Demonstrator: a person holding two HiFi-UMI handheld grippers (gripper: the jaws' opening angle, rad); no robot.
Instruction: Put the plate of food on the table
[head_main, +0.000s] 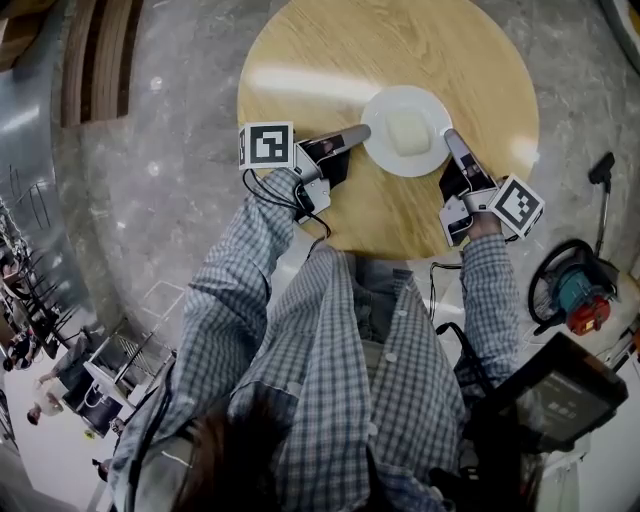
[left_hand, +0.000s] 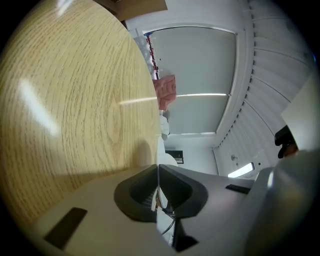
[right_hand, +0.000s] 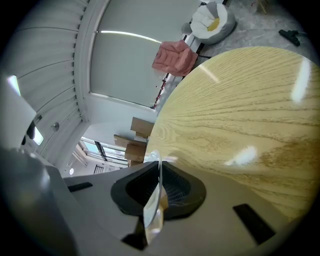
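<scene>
Both clamp plate (head_main: 381, 118) | left hand-held gripper (head_main: 364, 131) | right hand-held gripper (head_main: 448, 136) | over table (head_main: 320, 60)

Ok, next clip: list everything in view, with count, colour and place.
table: one, light wood, round, mid head view
plate: one, white, over the table
food: one block, pale cream, on plate
floor machine: one, teal and red, floor at right
cardboard boxes: a few, brown, beyond table
left tool: one, grey, shut on plate's left rim
right tool: one, grey, shut on plate's right rim
sleeves: two, checked, below the tools
</scene>
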